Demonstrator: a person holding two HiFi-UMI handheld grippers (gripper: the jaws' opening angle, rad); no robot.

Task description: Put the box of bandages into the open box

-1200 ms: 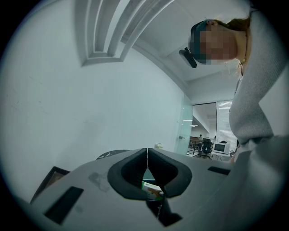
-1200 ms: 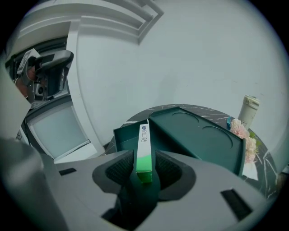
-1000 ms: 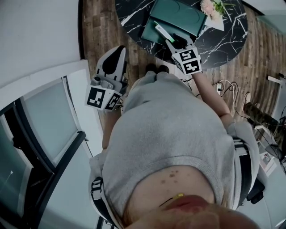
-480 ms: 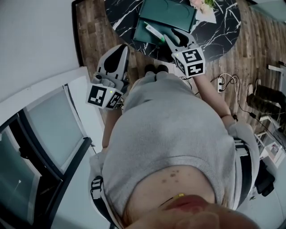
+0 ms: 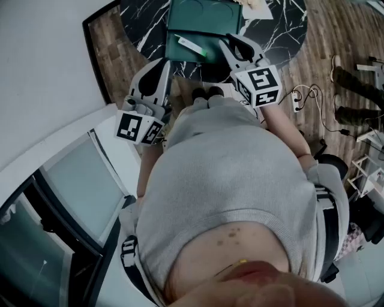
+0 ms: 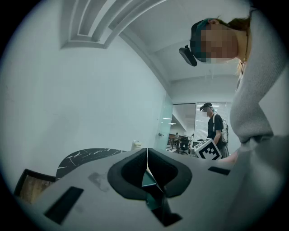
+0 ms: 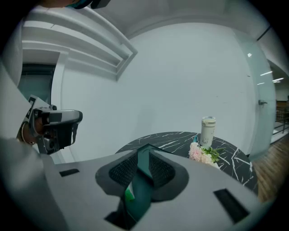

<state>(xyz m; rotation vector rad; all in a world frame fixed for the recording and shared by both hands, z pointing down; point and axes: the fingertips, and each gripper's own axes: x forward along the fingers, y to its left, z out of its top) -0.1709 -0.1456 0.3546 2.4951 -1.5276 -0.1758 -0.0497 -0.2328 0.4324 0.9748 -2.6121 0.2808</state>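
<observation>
My right gripper (image 5: 230, 41) is shut on the box of bandages (image 5: 187, 45), a flat teal box with a white and bright green stripe. Its jaws have just been closing, and the box (image 7: 142, 180) stands on edge between the pads, above the black marble table (image 5: 273, 36). The open dark green box (image 5: 204, 15) lies on the table just beyond. My left gripper (image 5: 162, 65) hovers by the table's near left edge. Its pads (image 6: 146, 163) meet with nothing held.
Pink and white flowers (image 7: 203, 153) and a white can (image 7: 208, 131) stand on the table's far side. Cables and a power strip (image 5: 300, 99) lie on the wooden floor at right. A glass partition (image 5: 72, 180) runs along the left. Another person (image 6: 216, 126) stands far back.
The right gripper has risen from the table with the bandage box between its jaws. The left gripper has drifted toward the table's edge. The table has slid up and left in the head view.
</observation>
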